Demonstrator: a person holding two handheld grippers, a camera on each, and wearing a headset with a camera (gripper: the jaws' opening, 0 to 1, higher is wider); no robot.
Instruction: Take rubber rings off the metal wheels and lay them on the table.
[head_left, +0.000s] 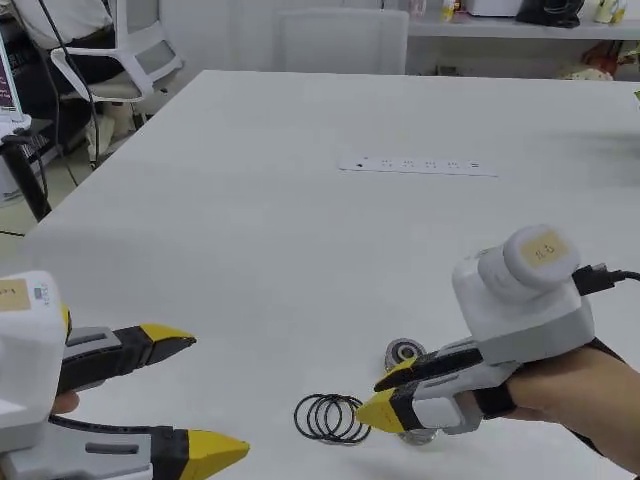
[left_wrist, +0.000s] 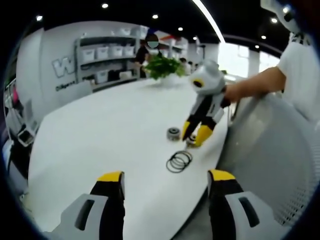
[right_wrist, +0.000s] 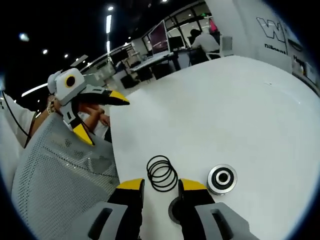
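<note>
- Several rubber rings (head_left: 330, 417) lie flat on the table (head_left: 300, 200) in one overlapping bunch, already off their wheels. The bunch's long axis runs across the head view, left to right, and its right end sits just beside the right gripper's tips.
- One metal wheel (head_left: 404, 352) rests flat near them with its hub hole facing up, so its axle stands upright. No ring can be made out on its rim, though the view is too small to be sure.
- A second wheel (right_wrist: 173, 211) seems to sit low between the jaws of the right gripper (head_left: 383, 392). Those jaws stand a little apart with bare table showing between them, so they are not clamped on it.
- The left gripper (head_left: 200, 395) hovers well apart to the left, jaws spread wide and holding nothing.
- Risks:
  - The bunch lies close to the near table edge, so a sideways sweep of the right tips could scatter the rings or push them over.
  - An off-centre pinch could send the second wheel skating.
  - A stretched ring could snap free and fly.
</note>
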